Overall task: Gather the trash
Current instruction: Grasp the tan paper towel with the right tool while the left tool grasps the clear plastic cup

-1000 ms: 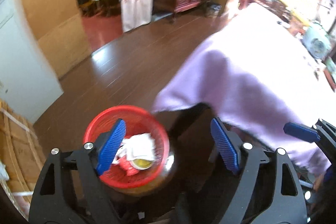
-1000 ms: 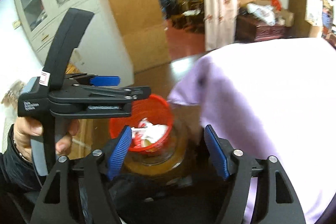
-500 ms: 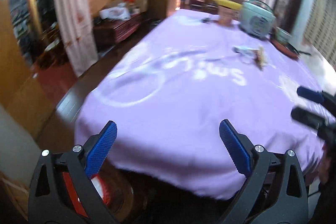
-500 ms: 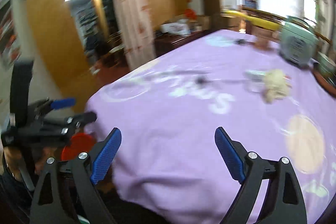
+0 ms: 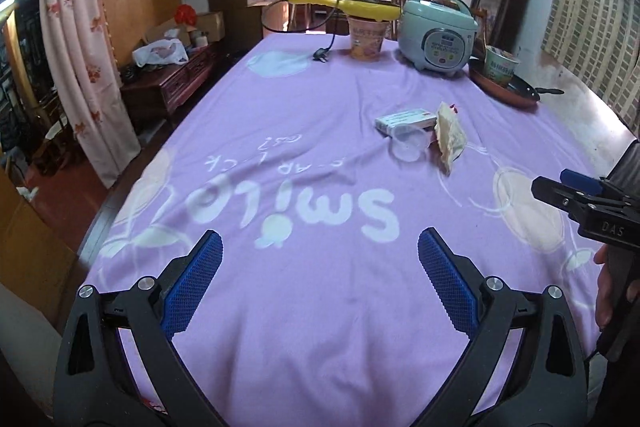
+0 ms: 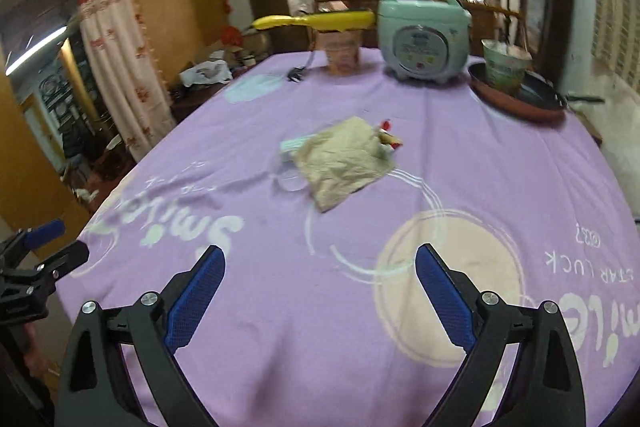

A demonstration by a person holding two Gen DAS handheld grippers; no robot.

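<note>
Both views have swung off the red basket on the floor, seen a sec ago between the pads, & now look along the purple-clothed surface [image 5: 304, 131]. Basket is out of frame in both now.

Left tool [image 5: 319, 283]: jaws spread wide, nothing between them, only cloth below; they were opening over the last sec and have settled. Right tool [image 6: 318, 297]: also spread wide & empty, jaws have just been opening further. Each tool's body shows at the edge of the other's view, lower right in the left cam, lower left in the right cam.

Remaining trash sits as one cluster, center-right in the left view, upper-center in the right view: a crumpled tan paper bag [image 6: 344, 159], a clear plastic cup [image 5: 408, 147] on its side touching the bag, a small flat white box [image 5: 406, 119] just behind the cup, plus a red-white scrap at the bag's far end, too small to ID. All well apart from both tools.

Rice cooker [image 5: 438, 35], instant-noodle cup [image 5: 366, 41] and frying pan [image 5: 508, 89] stand at the far end; probably not trash, tho the noodle cups may be.

Judgement: a drop-off looks done, both tools freed, next pickup not yet begun. Bag is nearest the right tool's line.
</note>
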